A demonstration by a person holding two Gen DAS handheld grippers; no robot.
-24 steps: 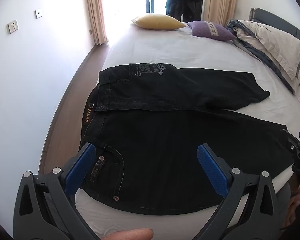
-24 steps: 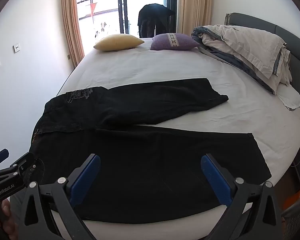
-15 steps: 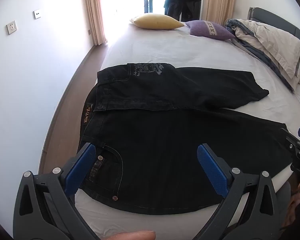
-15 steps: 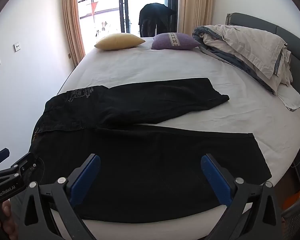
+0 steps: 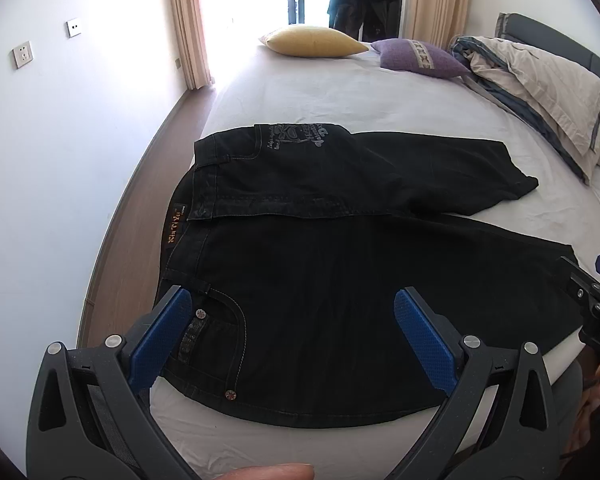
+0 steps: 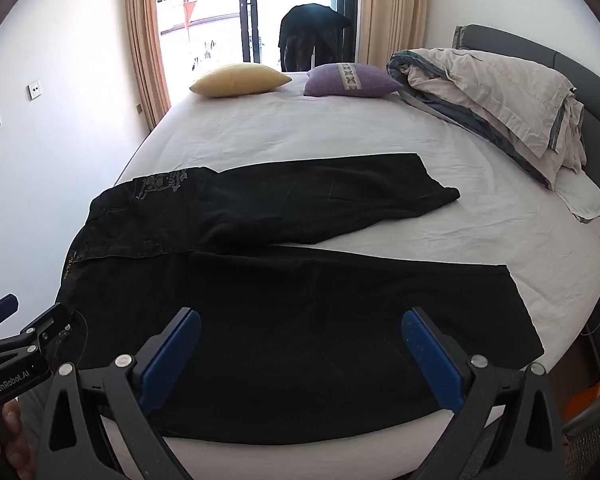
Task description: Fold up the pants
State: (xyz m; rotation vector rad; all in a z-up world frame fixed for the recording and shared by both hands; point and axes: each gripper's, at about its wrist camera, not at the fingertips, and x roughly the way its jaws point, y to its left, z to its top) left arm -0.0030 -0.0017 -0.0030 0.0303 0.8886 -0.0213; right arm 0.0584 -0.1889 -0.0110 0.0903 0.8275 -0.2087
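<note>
Black denim pants (image 5: pixel 340 280) spread flat on a white-sheeted bed (image 5: pixel 320 92), left gripper (image 5: pixel 292 328) and right gripper (image 6: pixel 300 350) above them, both jaws wide, empty

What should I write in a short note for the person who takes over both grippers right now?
Left gripper: open, empty, above the waist end of the black pants.
Right gripper: open, empty, above the near leg.
Pants: spread flat on the bed, legs apart, far leg angled away.
Done: no fold is visible yet.
Left: bring one leg onto the other, then fold along the length.
</note>
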